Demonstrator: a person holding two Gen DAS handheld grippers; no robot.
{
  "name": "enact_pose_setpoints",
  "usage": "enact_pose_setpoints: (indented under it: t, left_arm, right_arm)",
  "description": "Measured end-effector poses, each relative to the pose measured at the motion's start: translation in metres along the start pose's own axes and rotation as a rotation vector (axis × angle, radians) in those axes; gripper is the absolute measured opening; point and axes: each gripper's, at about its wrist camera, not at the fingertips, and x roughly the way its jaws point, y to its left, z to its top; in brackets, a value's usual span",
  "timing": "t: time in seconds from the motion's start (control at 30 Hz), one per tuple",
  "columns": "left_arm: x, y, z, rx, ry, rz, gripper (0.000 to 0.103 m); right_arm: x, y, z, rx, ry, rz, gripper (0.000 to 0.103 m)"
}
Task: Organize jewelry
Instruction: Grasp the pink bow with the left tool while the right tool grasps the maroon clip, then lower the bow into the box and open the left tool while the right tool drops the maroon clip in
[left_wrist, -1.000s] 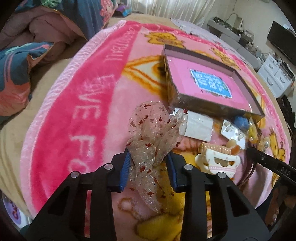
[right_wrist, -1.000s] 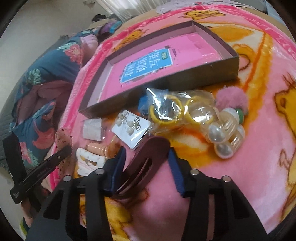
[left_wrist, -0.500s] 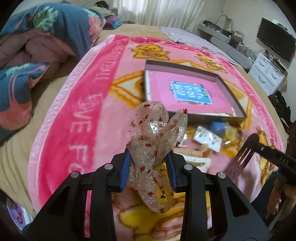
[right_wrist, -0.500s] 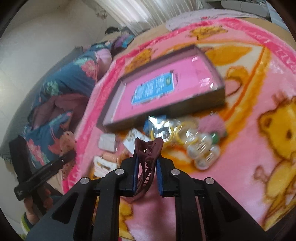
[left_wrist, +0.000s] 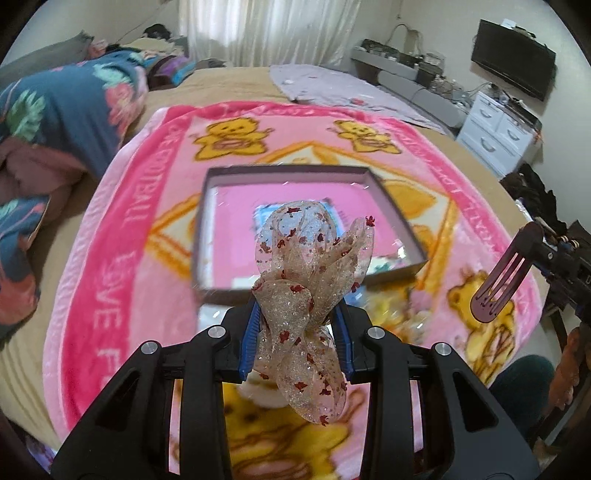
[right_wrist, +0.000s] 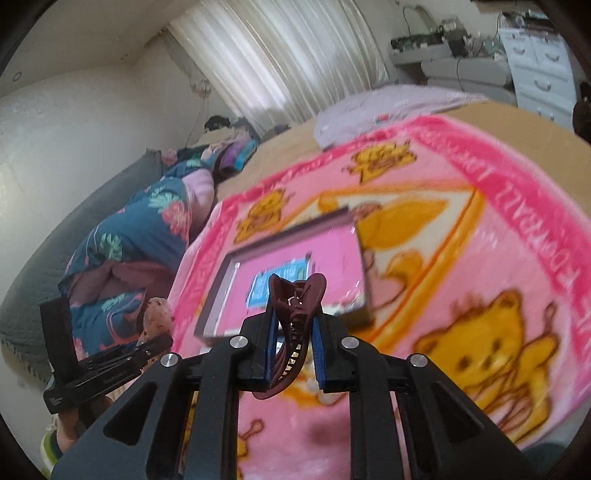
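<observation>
My left gripper (left_wrist: 297, 338) is shut on a sheer glittery bow (left_wrist: 308, 291) with red specks, lifted above the blanket. Beyond it lies the shallow dark box (left_wrist: 225, 173) with a pink floor and a blue label. My right gripper (right_wrist: 293, 349) is shut on a maroon claw clip (right_wrist: 295, 314), also held in the air. In the left wrist view that maroon claw clip (left_wrist: 498, 280) shows at the right edge. The dark box (right_wrist: 221, 291) sits past the clip in the right wrist view. Loose jewelry in front of the box is mostly hidden behind both grippers.
A pink teddy-bear blanket (left_wrist: 122, 236) covers the bed. A floral quilt (left_wrist: 66, 107) is heaped at the left. White drawers (left_wrist: 498, 133) and a TV (left_wrist: 513, 59) stand at the far right. The left gripper and bow (right_wrist: 157, 317) appear at the left of the right wrist view.
Both grippers have risen away from the blanket, the left with the bow. The right closed on the maroon claw clip and lifted it off the pile of items.
</observation>
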Motion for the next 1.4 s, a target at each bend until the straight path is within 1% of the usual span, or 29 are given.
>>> enact_pose_setpoints:
  t: [0.1, 0.3, 0.4, 0.5, 0.8, 0.97, 1.03, 1.1, 1.17, 1.3, 1.4]
  left_arm:
    - [0.006, -0.012, 0.014, 0.015, -0.004, 0.006, 0.027]
    - [0.024, -0.027, 0.042, 0.036, 0.002, 0.007, 0.027]
    - [0.038, -0.025, 0.054, 0.037, 0.007, 0.009, 0.027]
    - [0.051, -0.019, 0.062, 0.031, 0.010, 0.012, 0.027]
    - [0.088, 0.009, 0.068, 0.000, 0.044, 0.020, 0.028]
    - [0.105, 0.025, 0.062, 0.001, 0.057, 0.026, 0.028]
    - [0.113, 0.032, 0.058, -0.009, 0.068, 0.026, 0.029]
    - [0.121, 0.037, 0.055, -0.018, 0.080, 0.031, 0.029]
    - [0.128, 0.042, 0.052, -0.027, 0.090, 0.030, 0.030]
    - [0.140, 0.052, 0.049, -0.056, 0.102, 0.027, 0.032]
    - [0.143, 0.055, 0.047, -0.066, 0.112, 0.022, 0.038]
  right_arm:
    - [-0.005, -0.004, 0.015, -0.013, -0.031, 0.002, 0.015]
    - [0.009, -0.004, 0.046, -0.027, -0.066, 0.013, 0.015]
    - [0.026, -0.001, 0.056, -0.033, -0.070, 0.011, 0.015]
    - [0.050, 0.002, 0.062, -0.040, -0.054, 0.007, 0.015]
    - [0.111, 0.010, 0.056, -0.063, 0.009, 0.005, 0.015]
    - [0.133, 0.004, 0.047, -0.048, 0.020, 0.008, 0.015]
    - [0.142, 0.000, 0.045, -0.042, 0.041, 0.011, 0.015]
    - [0.149, 0.000, 0.043, -0.055, 0.067, 0.009, 0.015]
    - [0.155, 0.000, 0.041, -0.082, 0.072, -0.008, 0.015]
    - [0.172, -0.004, 0.032, -0.107, 0.114, -0.036, 0.015]
    - [0.187, -0.010, 0.023, -0.112, 0.164, -0.056, 0.015]
